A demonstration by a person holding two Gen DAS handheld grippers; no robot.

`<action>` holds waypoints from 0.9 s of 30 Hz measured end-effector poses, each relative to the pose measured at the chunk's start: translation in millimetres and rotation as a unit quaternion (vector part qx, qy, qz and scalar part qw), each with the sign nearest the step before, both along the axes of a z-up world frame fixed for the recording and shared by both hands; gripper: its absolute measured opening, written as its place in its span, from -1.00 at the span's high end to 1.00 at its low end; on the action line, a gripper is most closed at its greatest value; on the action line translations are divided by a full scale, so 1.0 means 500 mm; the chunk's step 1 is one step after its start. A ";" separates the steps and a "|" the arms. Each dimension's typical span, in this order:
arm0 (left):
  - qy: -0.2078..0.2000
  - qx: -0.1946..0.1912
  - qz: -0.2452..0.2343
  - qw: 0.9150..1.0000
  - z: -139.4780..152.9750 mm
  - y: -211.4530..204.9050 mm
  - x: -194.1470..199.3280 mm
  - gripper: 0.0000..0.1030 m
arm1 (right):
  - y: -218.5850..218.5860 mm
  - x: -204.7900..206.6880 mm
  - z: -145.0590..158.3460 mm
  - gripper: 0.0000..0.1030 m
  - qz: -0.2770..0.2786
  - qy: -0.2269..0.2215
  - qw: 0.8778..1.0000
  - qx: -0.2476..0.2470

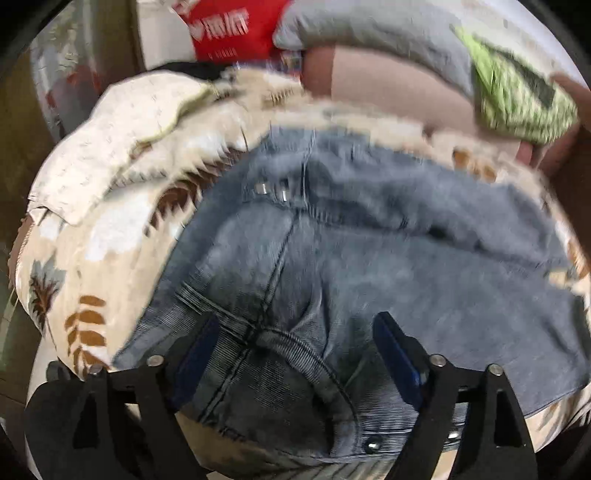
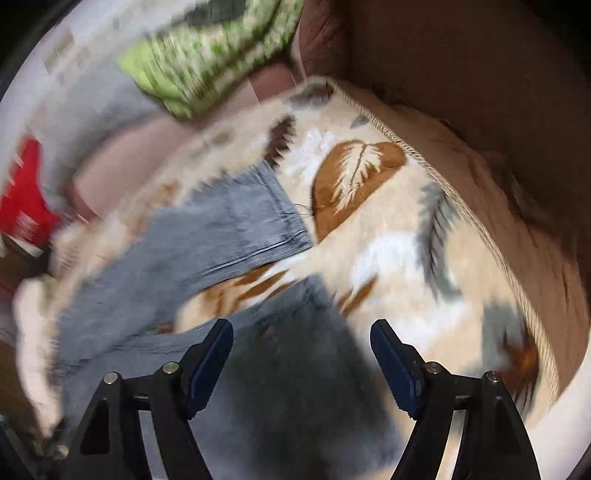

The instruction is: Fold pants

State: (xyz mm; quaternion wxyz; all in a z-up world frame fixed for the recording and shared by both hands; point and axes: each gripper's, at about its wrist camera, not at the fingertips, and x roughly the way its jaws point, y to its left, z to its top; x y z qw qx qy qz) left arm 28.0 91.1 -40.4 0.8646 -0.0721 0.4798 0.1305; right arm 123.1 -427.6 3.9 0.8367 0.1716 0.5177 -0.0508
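Note:
Blue-grey denim pants (image 1: 369, 258) lie spread on a cream blanket with a leaf pattern (image 1: 99, 266). In the left wrist view the waist end with rivets, seams and a pocket lies under my left gripper (image 1: 295, 325), whose blue-padded fingers stand wide apart above the cloth with nothing pinched. In the right wrist view two pant legs (image 2: 207, 236) run toward the hems, one hem lying flat on the blanket (image 2: 388, 236). My right gripper (image 2: 301, 332) hovers open over the nearer leg, its pads apart and off the fabric. Both views are motion-blurred.
A white cloth (image 1: 110, 147) lies on the blanket at the left. Behind are a grey pillow (image 1: 369, 33), a green patterned cushion (image 1: 517, 96), a red bag (image 1: 236, 29) and a pinkish sheet (image 1: 388, 88). A brown sofa back (image 2: 461, 74) borders the blanket's edge on the right.

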 end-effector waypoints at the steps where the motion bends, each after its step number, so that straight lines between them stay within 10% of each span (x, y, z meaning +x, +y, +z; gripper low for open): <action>1: 0.028 -0.004 -0.002 1.000 -0.028 0.004 0.017 -0.70 | 0.009 0.038 -0.032 -0.55 0.015 0.031 0.999 -0.008; 5: 0.012 0.010 -0.014 1.000 -0.040 -0.001 0.013 -0.83 | 0.039 0.073 -0.106 -0.44 0.060 0.074 0.995 -0.030; 7: 0.014 0.005 -0.014 1.000 -0.042 0.000 0.014 -0.84 | 0.045 0.070 -0.092 0.43 0.065 0.068 0.995 -0.042; 8: 0.016 0.005 -0.014 1.000 -0.042 0.005 0.012 -0.84 | 0.044 0.068 -0.079 0.55 0.065 0.061 0.995 -0.033; 13: 0.016 0.009 -0.014 1.000 -0.036 0.012 0.006 -0.85 | 0.066 0.040 -0.005 0.55 0.054 -0.003 0.993 -0.109; 18: 0.037 0.000 -0.011 0.999 -0.029 0.024 0.002 -0.86 | 0.080 0.060 -0.097 0.00 0.047 0.032 0.988 -0.142; 27: 0.004 -0.051 0.018 0.999 0.018 0.053 -0.014 -0.86 | 0.076 -0.080 0.033 -0.58 0.073 -0.044 0.995 -0.060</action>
